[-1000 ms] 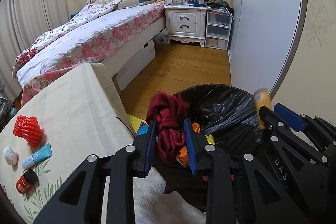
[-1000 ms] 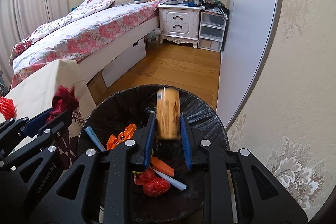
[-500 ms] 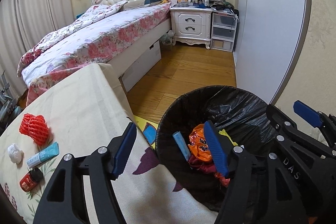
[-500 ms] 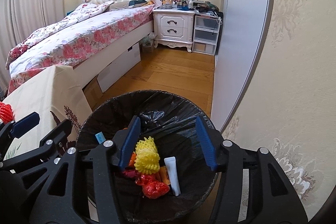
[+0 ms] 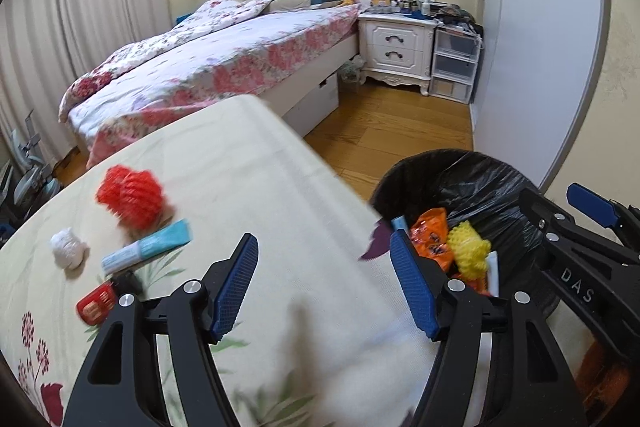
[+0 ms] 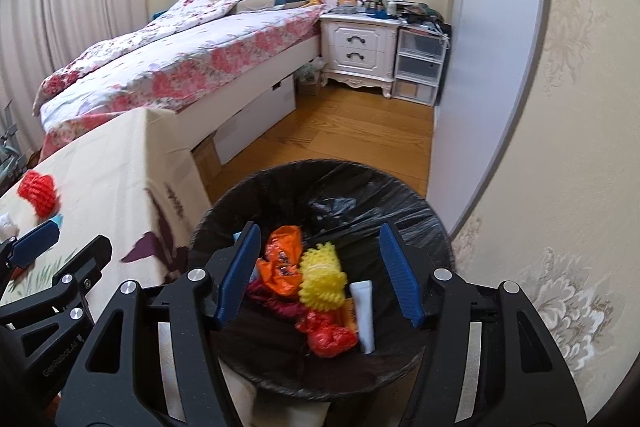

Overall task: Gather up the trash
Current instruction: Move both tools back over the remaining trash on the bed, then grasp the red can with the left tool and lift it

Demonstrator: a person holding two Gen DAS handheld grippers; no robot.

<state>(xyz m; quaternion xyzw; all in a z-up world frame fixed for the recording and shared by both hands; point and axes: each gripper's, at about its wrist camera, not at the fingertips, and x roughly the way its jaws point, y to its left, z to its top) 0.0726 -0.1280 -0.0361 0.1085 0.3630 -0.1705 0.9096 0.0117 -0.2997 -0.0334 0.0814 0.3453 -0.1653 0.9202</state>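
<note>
Two grippers: left gripper and right gripper, each with two blue-padded fingers. On the table lie four items: one red foam net, one white wad, one teal tube and one red-and-black container. One bin, lined with one black bag, holds at least six visible pieces: one orange wrapper, one yellow foam net, one white tube, one red net, one dark red cloth and one blue tube.
</note>
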